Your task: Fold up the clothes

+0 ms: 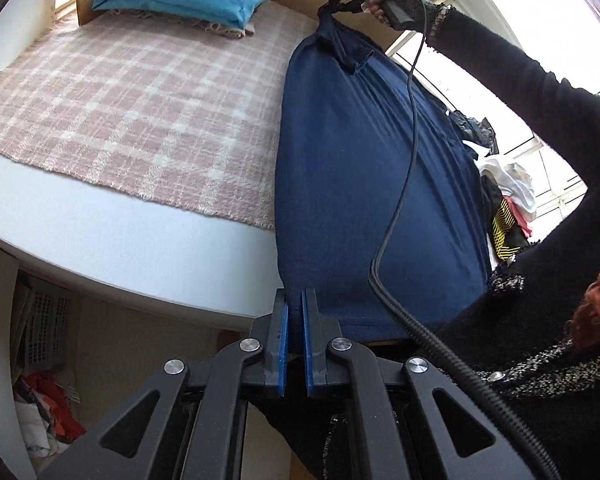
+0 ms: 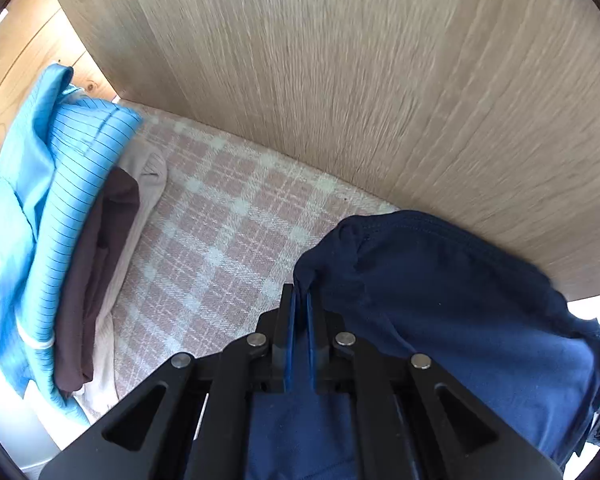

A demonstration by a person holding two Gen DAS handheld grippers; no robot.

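Now, you held navy garment (image 1: 364,184) stretched in air beside table (image 1: 100,236), above plaid blanket (image 1: 140,112). Your left gripper (image 1: 295,312) pinched its lower edge; right gripper (image 2: 301,300) pinched top corner, near wooden panel (image 2: 340,80). Folded blue shirt (image 2: 60,184) sat stacked on blanket's far end.

Bright daylight from blown-out windows (image 1: 512,12) on my right, heavy fisheye bending at edges, motion-blurred wood panel (image 2: 380,80).
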